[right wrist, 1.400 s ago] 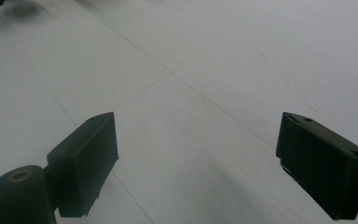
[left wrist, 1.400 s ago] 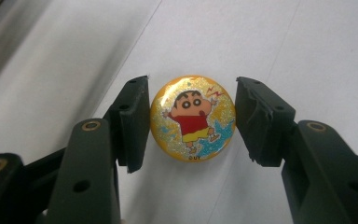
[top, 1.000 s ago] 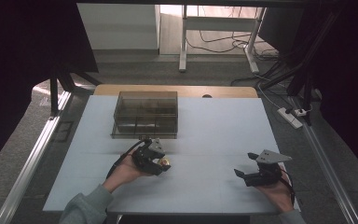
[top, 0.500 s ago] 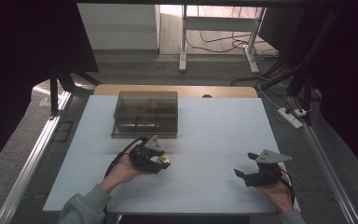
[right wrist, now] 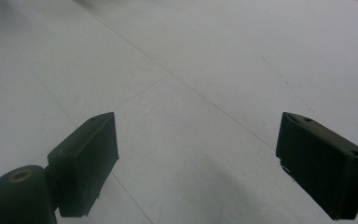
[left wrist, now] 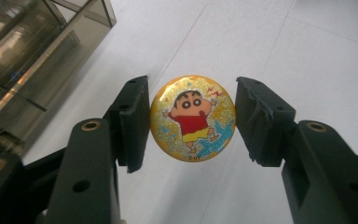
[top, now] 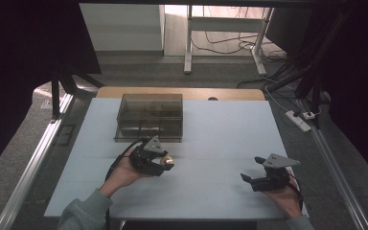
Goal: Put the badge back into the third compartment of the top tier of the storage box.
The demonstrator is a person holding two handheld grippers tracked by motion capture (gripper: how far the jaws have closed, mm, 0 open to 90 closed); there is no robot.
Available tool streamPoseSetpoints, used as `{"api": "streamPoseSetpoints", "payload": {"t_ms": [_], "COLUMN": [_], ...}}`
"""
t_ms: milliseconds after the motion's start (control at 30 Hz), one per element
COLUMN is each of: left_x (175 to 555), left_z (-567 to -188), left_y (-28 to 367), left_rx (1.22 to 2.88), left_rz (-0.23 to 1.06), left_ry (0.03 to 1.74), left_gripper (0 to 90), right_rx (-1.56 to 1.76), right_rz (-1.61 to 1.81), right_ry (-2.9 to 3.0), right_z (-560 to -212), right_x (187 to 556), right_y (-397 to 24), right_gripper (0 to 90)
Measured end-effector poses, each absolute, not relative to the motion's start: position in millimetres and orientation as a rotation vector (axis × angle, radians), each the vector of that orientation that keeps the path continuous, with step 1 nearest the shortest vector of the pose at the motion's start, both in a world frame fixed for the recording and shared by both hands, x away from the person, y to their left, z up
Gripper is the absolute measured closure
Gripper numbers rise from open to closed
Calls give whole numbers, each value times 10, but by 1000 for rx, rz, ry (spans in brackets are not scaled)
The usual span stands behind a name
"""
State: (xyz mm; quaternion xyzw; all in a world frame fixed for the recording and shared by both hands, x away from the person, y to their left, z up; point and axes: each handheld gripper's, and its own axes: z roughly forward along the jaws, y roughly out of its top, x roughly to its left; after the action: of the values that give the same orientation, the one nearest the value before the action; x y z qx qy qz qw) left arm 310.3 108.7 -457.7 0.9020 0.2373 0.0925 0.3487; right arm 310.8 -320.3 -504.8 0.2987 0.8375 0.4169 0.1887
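High view, left gripper: the left gripper is held above the white table, just on the near side of the smoky clear box, its jaws pointing to the picture's right.
High view, badge: a small golden round badge sits at the tip of that gripper, between its jaws.
High view, box: the box stands just beyond the left gripper, close to it but apart; dark items lie inside, too dim to name.
High view, right gripper: the right gripper rests low over the near right part of the table, well apart from the left one and from the badge, with bare tabletop between them.
Left gripper view, grip: the jaws are clamped on the badge, one pad pressing each side of its rim, so the badge hangs face-on to the camera, midway between the pads.
Left gripper view, badge face: glittery gold with a cartoon child in a red shirt and yellow shorts.
Left gripper view, surroundings: the box lies off to the left beyond the left jaw; white table lies behind the badge.
Right gripper view, jaws: the right gripper stands wide apart with nothing between its pads.
Right gripper view, surroundings: bare white table stretches ahead of the jaws, crossed by faint seam lines.
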Motion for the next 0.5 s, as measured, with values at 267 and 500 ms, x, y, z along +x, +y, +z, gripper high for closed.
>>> {"api": "streamPoseSetpoints", "payload": {"t_ms": [267,500], "left_x": [3080,3072], "left_z": [-4489,-4423], "left_y": [1138,1204], "left_rx": [2315,2288], "left_rz": [263,282], "left_ry": [615,627], "left_gripper": [469,469], "right_rx": [840,840], "right_rz": [1174,1173], "right_ry": [2355,2355], "right_z": [-5048,-5048], "right_x": [3109,3109], "right_y": [-3203,-3202], "right_gripper": [127,127]}}
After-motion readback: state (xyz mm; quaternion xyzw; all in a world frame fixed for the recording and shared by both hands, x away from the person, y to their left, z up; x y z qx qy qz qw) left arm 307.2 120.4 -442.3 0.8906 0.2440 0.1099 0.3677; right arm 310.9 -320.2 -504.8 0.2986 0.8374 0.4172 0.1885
